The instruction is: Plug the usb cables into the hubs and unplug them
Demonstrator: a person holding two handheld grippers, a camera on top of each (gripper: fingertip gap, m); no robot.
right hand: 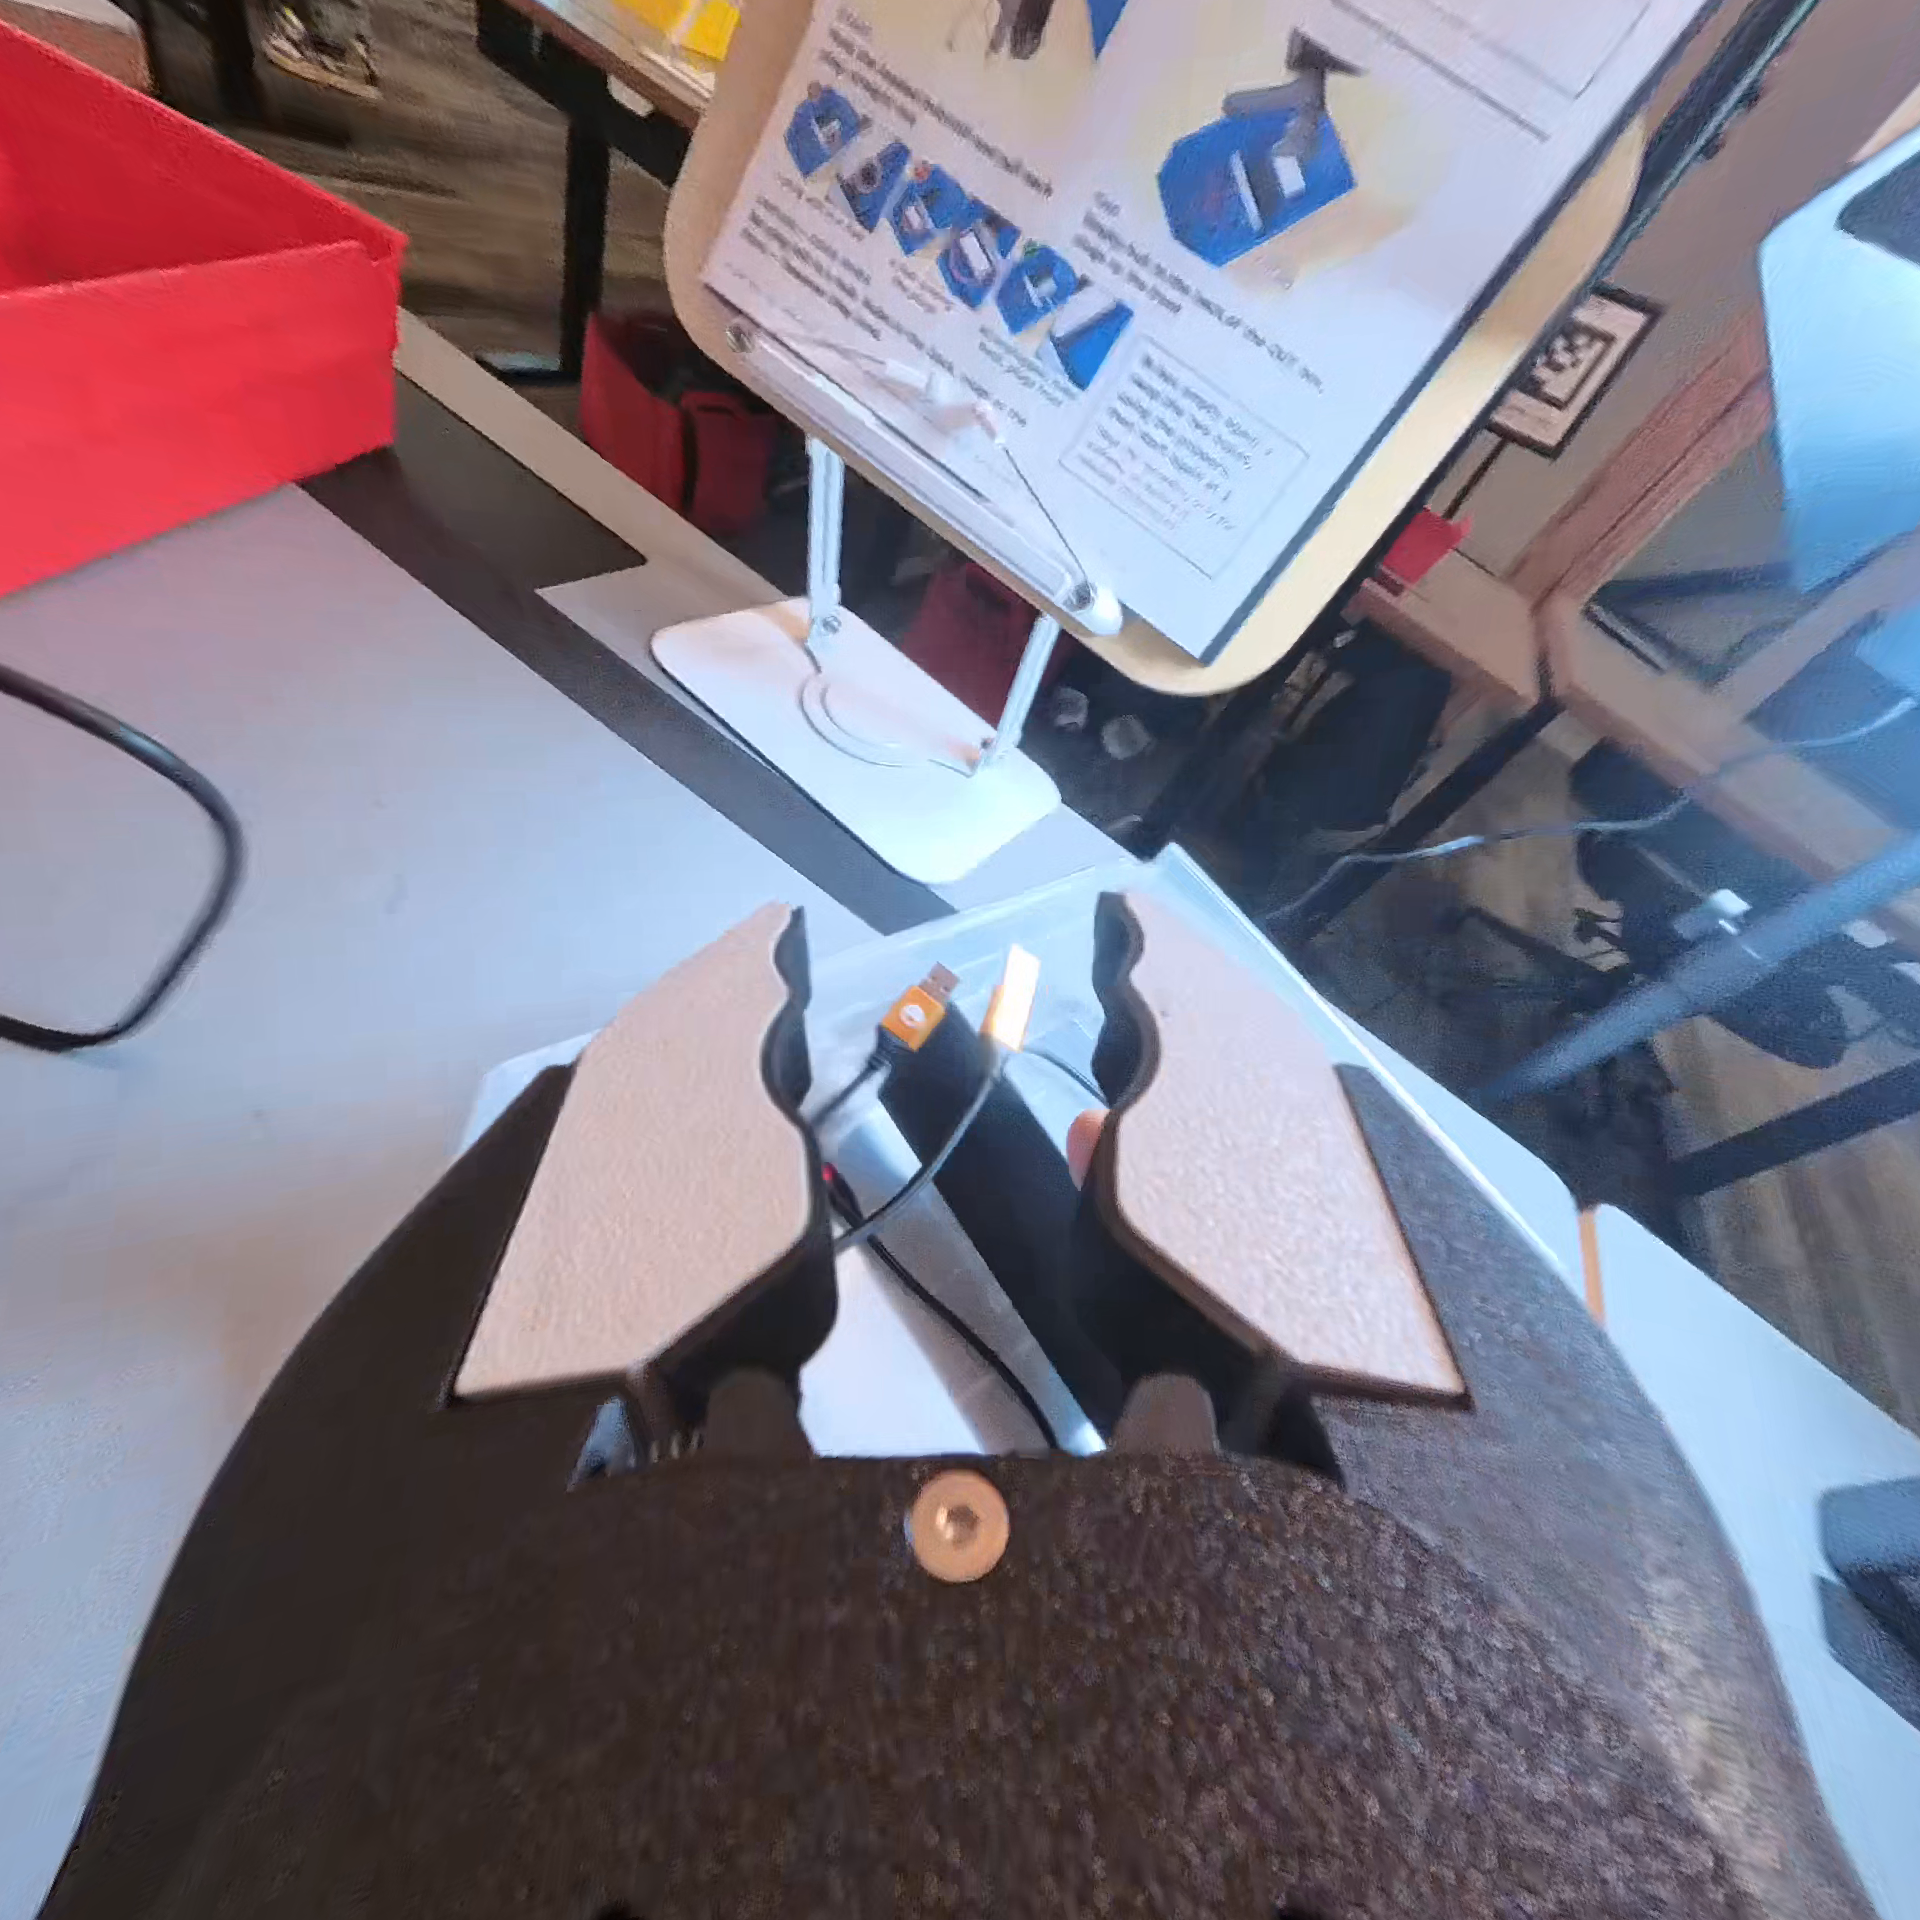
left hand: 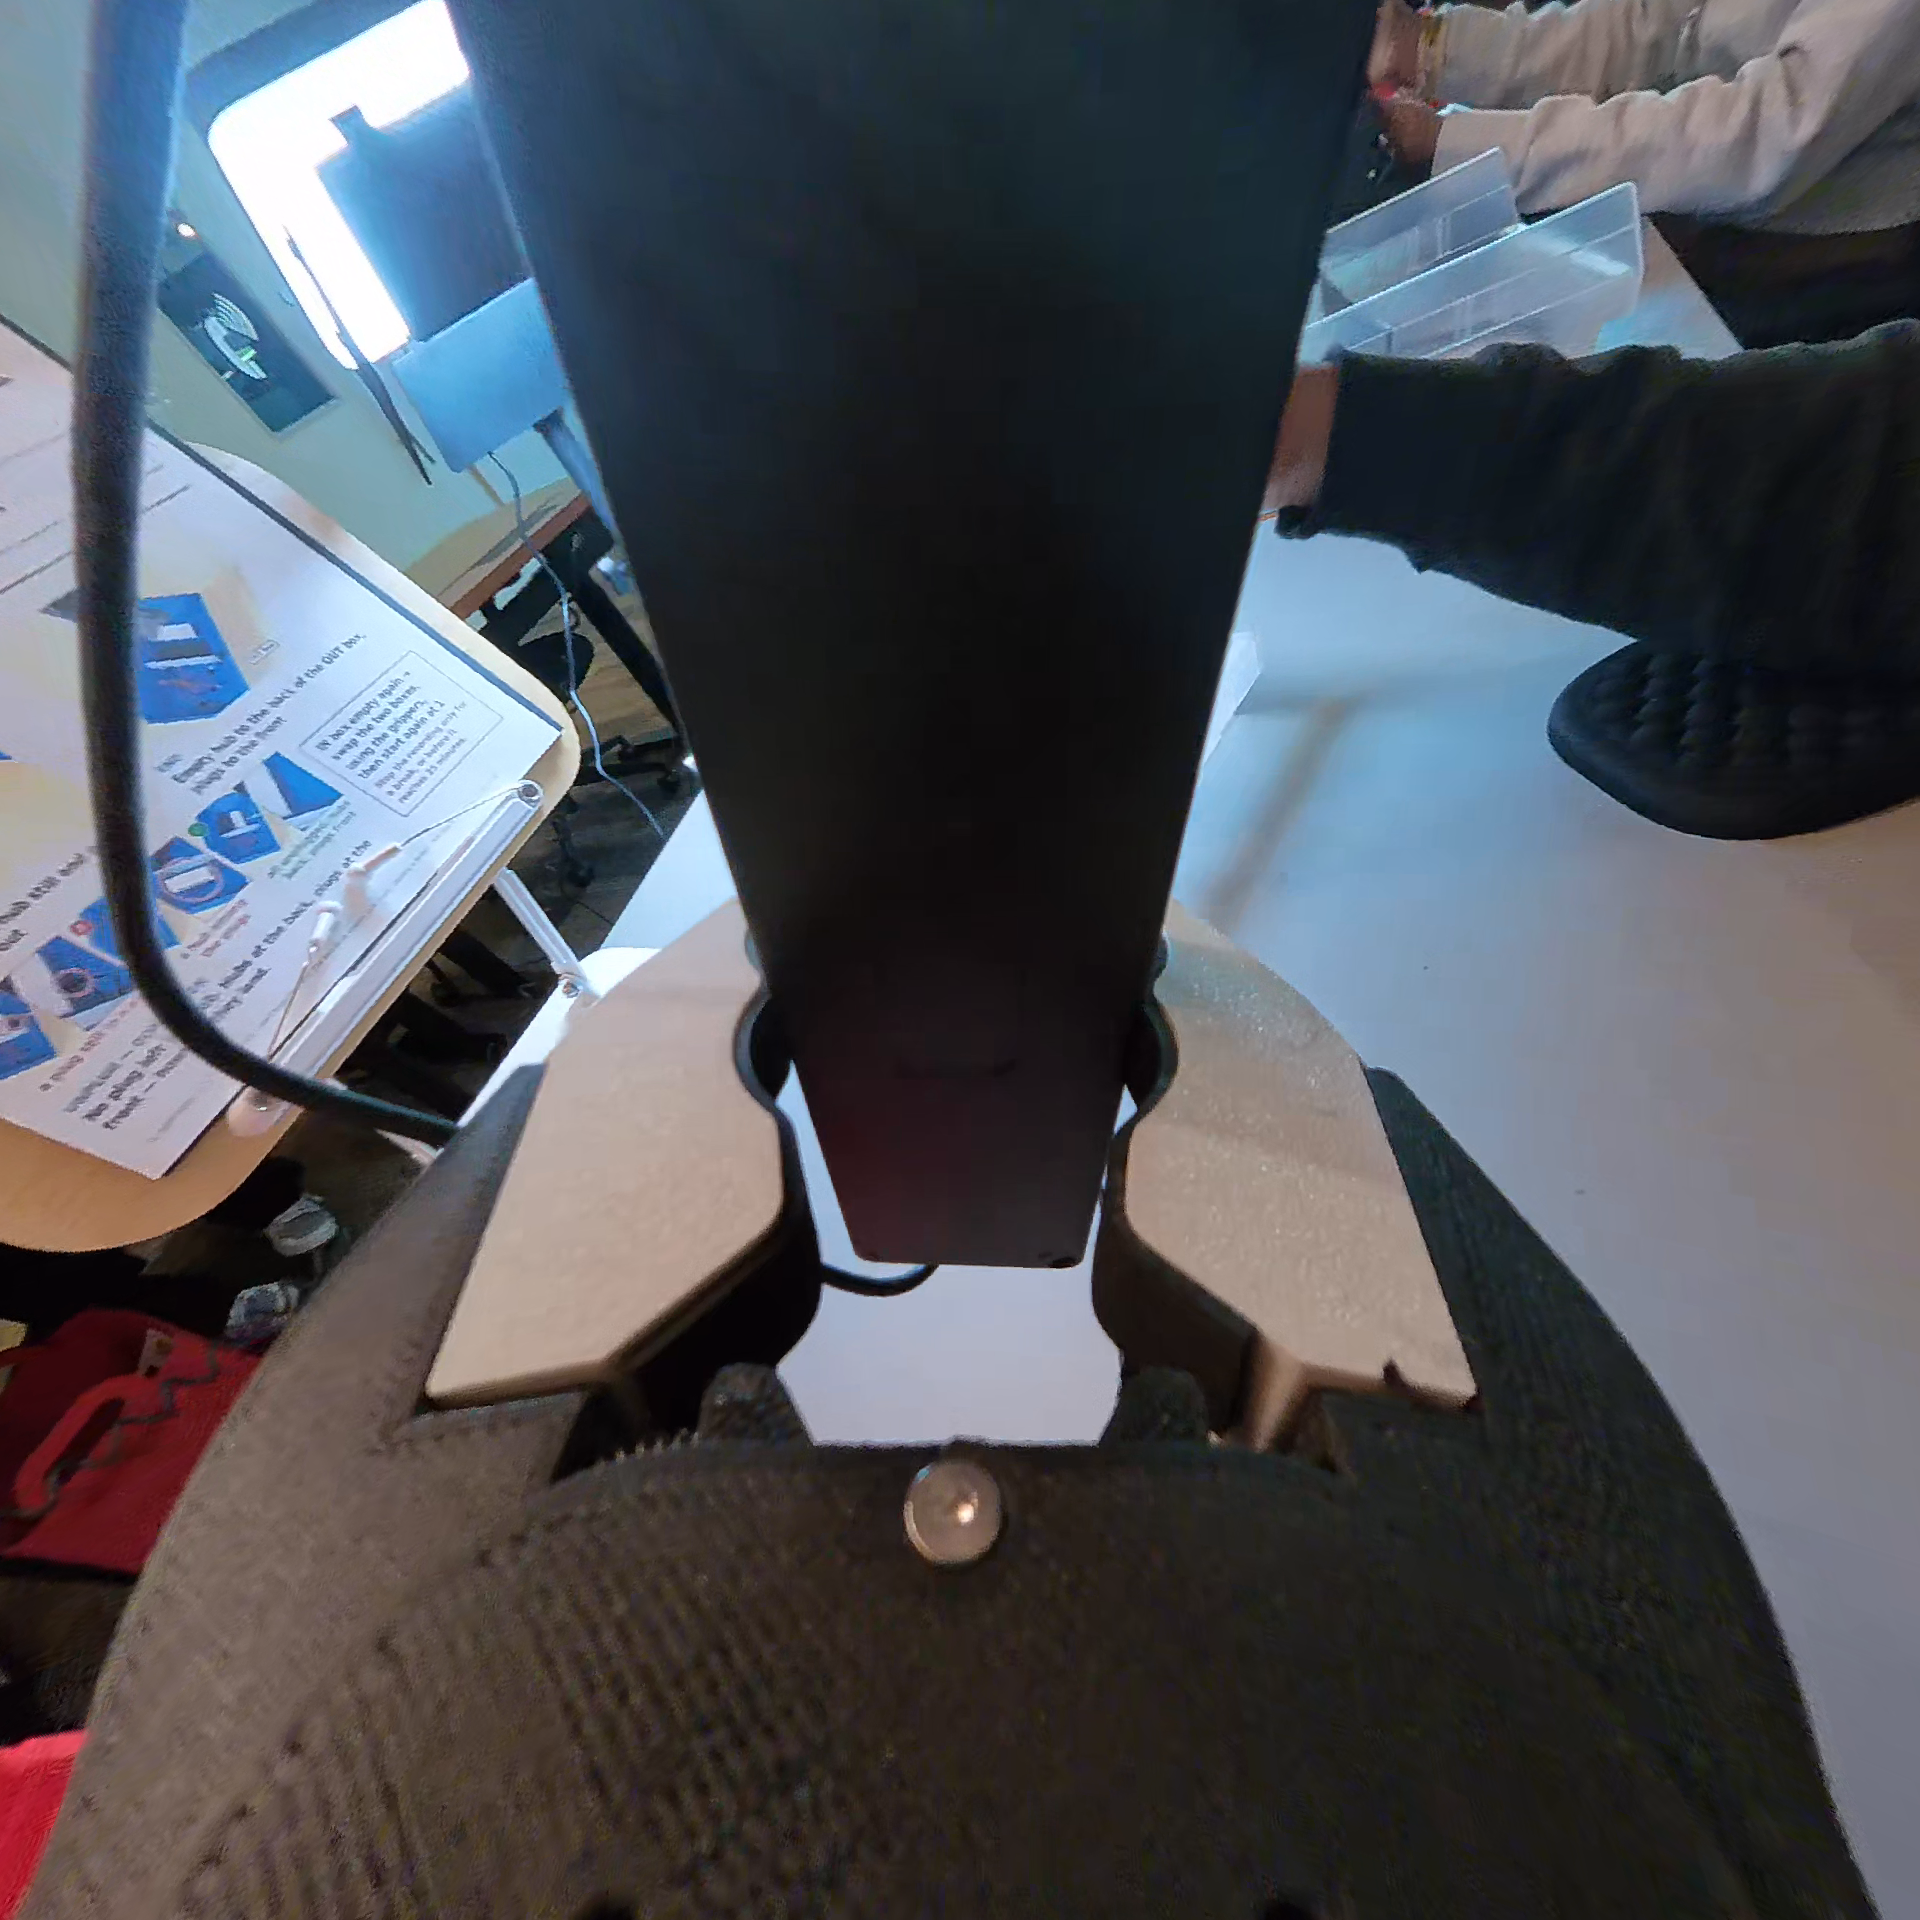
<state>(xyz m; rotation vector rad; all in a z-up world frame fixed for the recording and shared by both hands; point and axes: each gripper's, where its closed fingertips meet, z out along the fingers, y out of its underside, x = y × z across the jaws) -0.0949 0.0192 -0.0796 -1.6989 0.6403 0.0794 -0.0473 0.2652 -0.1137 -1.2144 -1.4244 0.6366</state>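
Note:
In the left wrist view my left gripper (left hand: 961, 1023) is shut on a long black hub (left hand: 935, 520) that points away from the camera and fills the middle of the view. The hub's black cable (left hand: 114, 520) loops down the left side. In the right wrist view my right gripper (right hand: 951, 935) is open and empty above a clear box (right hand: 1195, 873). In the box lie two orange USB plugs (right hand: 914, 1013) (right hand: 1013, 1003) on thin black cables, a black hub (right hand: 997, 1143) and a silver hub (right hand: 883, 1164).
A red box (right hand: 177, 312) stands at the far left of the white table (right hand: 364, 935). An instruction sheet on a white stand (right hand: 862, 717) is at the table's edge. A black cable (right hand: 197, 810) lies on the table. A dark sleeve (left hand: 1610, 488) and clear boxes (left hand: 1475, 260) show on the right. About 25 centimetres separates my left fingertips from my right.

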